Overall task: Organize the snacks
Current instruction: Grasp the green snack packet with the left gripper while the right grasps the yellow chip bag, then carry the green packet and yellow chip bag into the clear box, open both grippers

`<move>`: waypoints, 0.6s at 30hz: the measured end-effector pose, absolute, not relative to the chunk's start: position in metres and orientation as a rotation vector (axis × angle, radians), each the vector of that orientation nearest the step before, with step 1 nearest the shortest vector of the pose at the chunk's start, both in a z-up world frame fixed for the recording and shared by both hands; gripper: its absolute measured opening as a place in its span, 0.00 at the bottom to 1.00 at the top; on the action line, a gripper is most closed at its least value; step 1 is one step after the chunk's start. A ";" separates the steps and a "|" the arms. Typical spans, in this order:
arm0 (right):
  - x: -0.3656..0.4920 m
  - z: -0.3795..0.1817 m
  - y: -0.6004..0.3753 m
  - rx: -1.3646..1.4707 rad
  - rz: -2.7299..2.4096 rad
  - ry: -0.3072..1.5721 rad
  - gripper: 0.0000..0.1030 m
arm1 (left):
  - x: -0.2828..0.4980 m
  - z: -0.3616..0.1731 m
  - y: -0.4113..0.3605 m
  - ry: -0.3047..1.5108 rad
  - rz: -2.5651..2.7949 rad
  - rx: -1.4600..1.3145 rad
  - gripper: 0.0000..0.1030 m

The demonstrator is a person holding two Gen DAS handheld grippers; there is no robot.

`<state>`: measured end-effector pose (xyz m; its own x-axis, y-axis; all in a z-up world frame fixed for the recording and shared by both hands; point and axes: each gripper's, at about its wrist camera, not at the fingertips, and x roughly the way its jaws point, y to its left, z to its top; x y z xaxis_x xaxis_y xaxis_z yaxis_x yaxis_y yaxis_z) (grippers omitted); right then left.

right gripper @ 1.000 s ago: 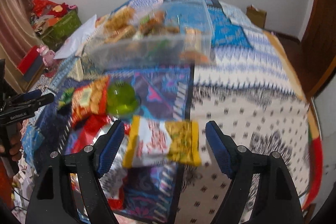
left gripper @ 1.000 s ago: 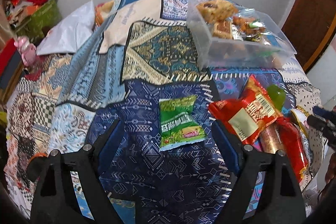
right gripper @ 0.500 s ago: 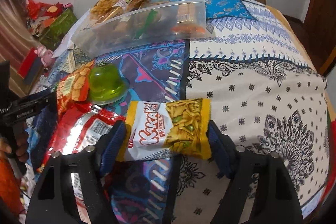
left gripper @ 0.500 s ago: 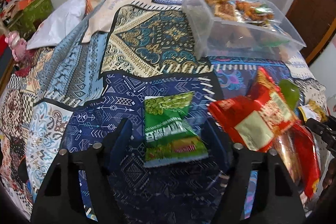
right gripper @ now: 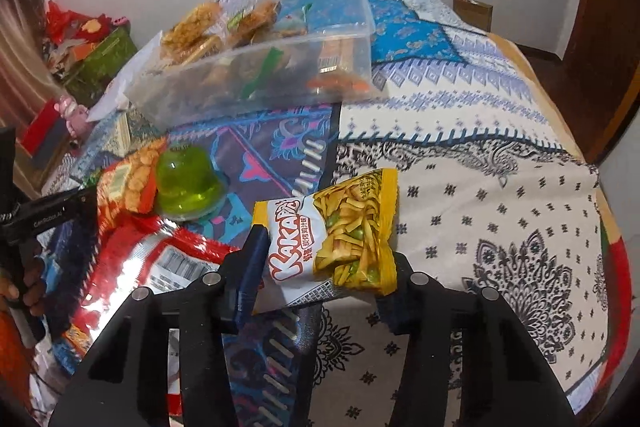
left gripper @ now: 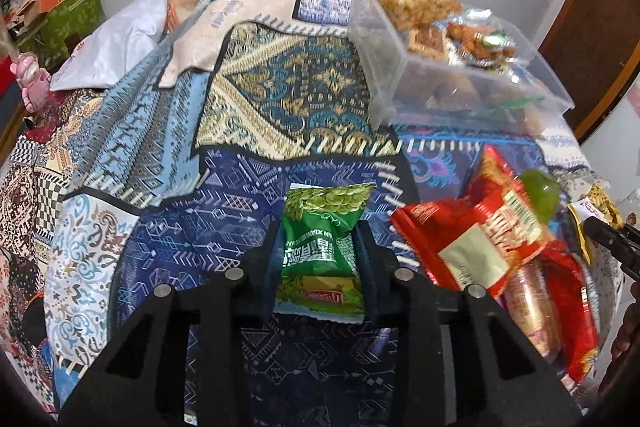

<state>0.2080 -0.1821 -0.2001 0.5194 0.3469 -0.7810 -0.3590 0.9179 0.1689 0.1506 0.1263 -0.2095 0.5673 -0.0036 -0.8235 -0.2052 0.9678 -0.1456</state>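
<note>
Pinching a green pea packet, the left claw has just been closing and now has its pads pressed on the packet's two sides, crumpling the middle. The packet sits near the camera on the dark blue patch of the patterned bedspread, its far end still flat on the cloth. The right claw has likewise just been closing and is clamped on a yellow-and-white snack bag, which buckles between the pads at the seam where the blue patch meets the white patch of the bedspread.

Just left of that bag in the right wrist view lie a green jelly cup, a small orange-red packet touching it, and a large red bag nearer the camera. The same red pile shows on the right of the left wrist view.

Farther away stands the clear plastic bin, already holding several wrapped cakes and crackers, piled toward its left end as the right wrist view shows it.

By my reading the task is partly done: some snacks are in the bin, two are gripped but not yet lifted clear, and at least three remain loose on the bed. What is left is carrying both held packets to the bin, then clearing the red pile.
</note>
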 end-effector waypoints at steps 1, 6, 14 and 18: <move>0.208 -0.196 -0.183 -0.010 0.422 0.922 0.43 | 0.150 -0.206 0.127 0.954 0.122 -0.237 0.34; 0.211 -0.174 -0.185 0.004 0.423 0.863 0.43 | 0.149 -0.180 0.126 0.889 0.116 -0.234 0.33; 0.225 -0.144 -0.177 0.004 0.438 0.780 0.43 | 0.161 -0.136 0.115 0.780 0.073 -0.231 0.33; 0.234 -0.134 -0.169 0.000 0.445 0.749 0.43 | 0.174 -0.122 0.108 0.747 0.055 -0.236 0.33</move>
